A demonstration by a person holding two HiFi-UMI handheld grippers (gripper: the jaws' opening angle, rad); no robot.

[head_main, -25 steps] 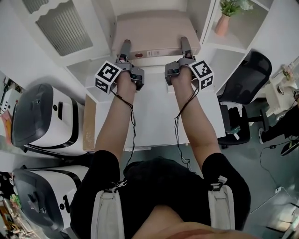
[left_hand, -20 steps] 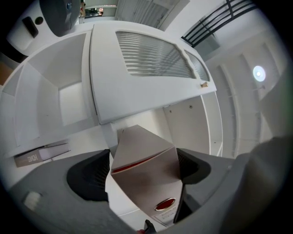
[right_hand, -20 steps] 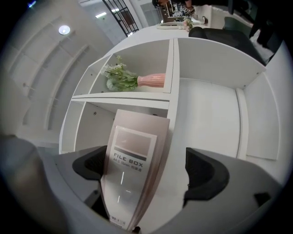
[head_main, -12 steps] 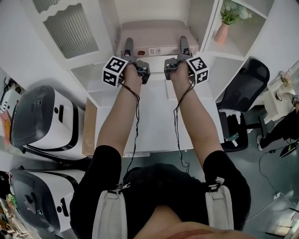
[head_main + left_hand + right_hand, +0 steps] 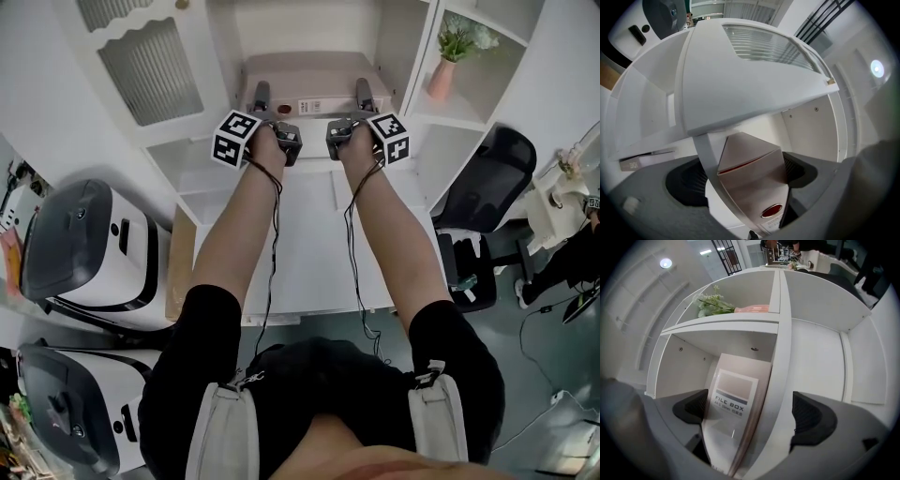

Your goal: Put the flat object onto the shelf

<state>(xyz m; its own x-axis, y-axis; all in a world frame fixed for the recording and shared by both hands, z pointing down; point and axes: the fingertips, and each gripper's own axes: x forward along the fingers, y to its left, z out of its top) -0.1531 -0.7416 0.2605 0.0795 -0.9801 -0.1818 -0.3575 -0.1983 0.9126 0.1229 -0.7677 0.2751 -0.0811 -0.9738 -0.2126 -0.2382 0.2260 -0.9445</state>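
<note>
File box (image 5: 305, 77) lies flat in centre shelf bay (image 5: 305, 26), label end at bay mouth. L gripper (image 5: 262, 96) at box front-left corner: jaws wide apart, box + left divider (image 5: 704, 159) between, no clamp. R gripper (image 5: 362, 94) at front-right corner: jaws opening, box + right divider (image 5: 780, 380) between. Bay barely wider than box; open room above.

Office or lab: swivel chair (image 5: 483, 173) at 3 o'clock, white machines (image 5: 80, 244) at 9, shelf (image 5: 405, 47) with file box (image 5: 305, 75) and vase (image 5: 442, 77) at 12.
</note>
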